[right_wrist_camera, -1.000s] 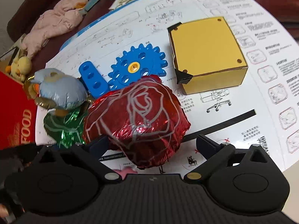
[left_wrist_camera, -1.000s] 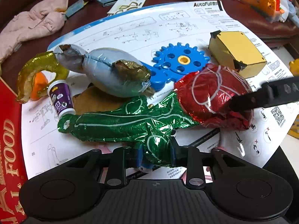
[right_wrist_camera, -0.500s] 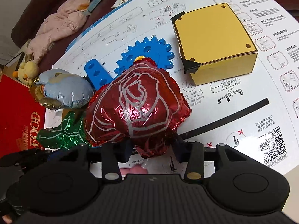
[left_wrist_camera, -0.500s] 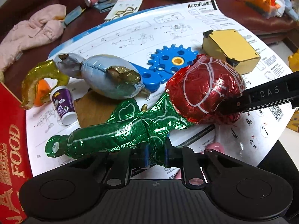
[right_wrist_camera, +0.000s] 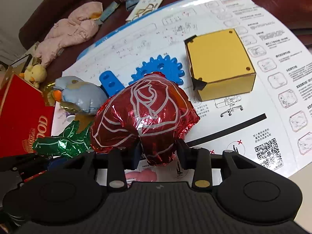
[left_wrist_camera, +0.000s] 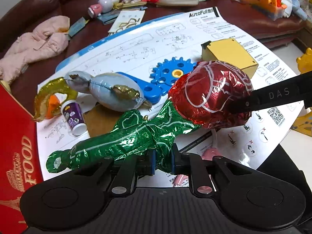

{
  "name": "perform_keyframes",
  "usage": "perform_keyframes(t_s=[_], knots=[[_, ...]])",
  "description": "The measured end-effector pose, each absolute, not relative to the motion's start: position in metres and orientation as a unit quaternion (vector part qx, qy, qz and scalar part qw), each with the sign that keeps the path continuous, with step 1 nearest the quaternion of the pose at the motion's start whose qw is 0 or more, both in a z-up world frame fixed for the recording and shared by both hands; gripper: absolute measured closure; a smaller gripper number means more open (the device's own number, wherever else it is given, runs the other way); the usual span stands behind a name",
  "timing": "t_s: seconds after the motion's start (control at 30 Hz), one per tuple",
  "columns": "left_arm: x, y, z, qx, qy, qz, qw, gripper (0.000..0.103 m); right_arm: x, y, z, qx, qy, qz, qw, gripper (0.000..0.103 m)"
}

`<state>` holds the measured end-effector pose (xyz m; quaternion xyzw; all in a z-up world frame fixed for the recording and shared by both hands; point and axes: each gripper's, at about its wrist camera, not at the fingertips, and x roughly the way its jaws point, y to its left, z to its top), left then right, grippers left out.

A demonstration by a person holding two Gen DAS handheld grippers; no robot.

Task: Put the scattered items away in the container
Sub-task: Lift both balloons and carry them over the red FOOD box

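The left claw [left_wrist_camera: 162, 162] is clenched on the green stem of the foil rose balloon [left_wrist_camera: 136, 138], and the right claw [right_wrist_camera: 158, 152] grips its red bloom [right_wrist_camera: 144, 115], lifted above the "AutoFull" instruction sheet [right_wrist_camera: 224, 15]. The red container [left_wrist_camera: 13, 136], lettered "FOOD", sits at the sheet's left edge. A yellow box [right_wrist_camera: 218, 62] and blue gear [left_wrist_camera: 173, 72] lie beyond the balloon, near the sheet's bare right side.

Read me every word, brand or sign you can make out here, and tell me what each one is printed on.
"AutoFull": top edge of the white instruction sheet.
"FOOD": gold lettering on the red box.
"DAS": side of the right gripper, which is closed on the rose balloon.
"11.": step number on the sheet beside the balloon's green stem.
QR code and red X marks: the sheet's right side.
Small sheet text and the purple bottle label: too small to read.
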<state>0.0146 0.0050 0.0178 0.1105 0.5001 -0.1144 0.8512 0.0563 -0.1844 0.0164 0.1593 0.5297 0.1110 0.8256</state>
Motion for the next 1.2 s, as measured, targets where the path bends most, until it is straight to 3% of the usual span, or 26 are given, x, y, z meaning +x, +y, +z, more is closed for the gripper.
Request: perform_keyframes(t_s=[0.53, 0.8, 1.13, 1.17, 1.2], knots=[[-0.033, 0.049, 0.155, 0.064, 0.357, -0.042, 0.931, 0.093, 0.037, -0.138, 0.142, 0.117, 0.408, 0.215, 0.879, 0.061], [-0.067, 0.131, 0.204, 0.031, 0.306, 0.081, 0.948, 0.091, 0.046, -0.019, 0.2, 0.041, 0.356, 0.332, 0.873, 0.061], [-0.114, 0.271, 0.216, -0.045, 0.31, 0.263, 0.913, 0.089, 0.038, 0.17, 0.196, -0.041, 0.363, 0.469, 0.804, 0.06], [-0.116, 0.282, 0.211, -0.051, 0.318, 0.274, 0.906, 0.071, 0.038, 0.184, 0.191, -0.046, 0.365, 0.475, 0.8, 0.055], [-0.117, 0.293, 0.206, -0.058, 0.327, 0.285, 0.899, 0.064, 0.037, 0.195, 0.186, -0.053, 0.368, 0.481, 0.794, 0.032]])
